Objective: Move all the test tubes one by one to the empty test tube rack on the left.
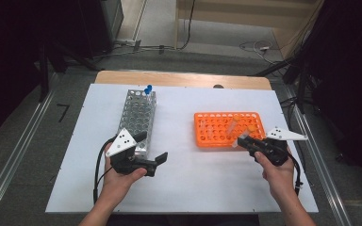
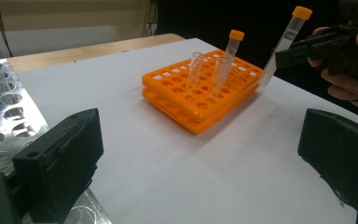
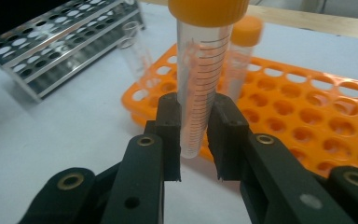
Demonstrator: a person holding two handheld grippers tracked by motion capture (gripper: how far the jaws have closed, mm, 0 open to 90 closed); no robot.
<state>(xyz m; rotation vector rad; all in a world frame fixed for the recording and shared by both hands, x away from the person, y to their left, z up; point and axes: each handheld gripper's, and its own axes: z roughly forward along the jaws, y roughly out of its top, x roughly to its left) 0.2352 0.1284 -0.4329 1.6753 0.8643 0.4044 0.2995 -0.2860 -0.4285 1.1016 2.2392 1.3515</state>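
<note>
Floor: grey, with metal rails (image 1: pixel 9 165) running along both sides of the table and cables (image 1: pixel 252 47) lying beyond its far edge.
Surface: white sheet (image 1: pixel 188 183) over a wooden table (image 1: pixel 179 78), whose bare wood shows along the far edge.
Metal rack (image 1: pixel 136 120): left half of the sheet, lengthwise front to back; 1 blue-capped tube (image 1: pixel 148 89) at its far end.
Left gripper (image 1: pixel 153 162): near end of the metal rack, jaws spread wide with nothing between them.
Orange rack (image 1: pixel 217 129): right half of the sheet; 2 uncapped tubes (image 2: pixel 196 70) and 1 orange-capped tube (image 2: pixel 233 46) stand in it.
Held tube (image 3: pixel 200 79): clear, graduated, orange cap, tilted, its tip just off the orange rack's near edge.
Right gripper (image 3: pixel 193 135): jaws clamped on the held tube's lower part.
</note>
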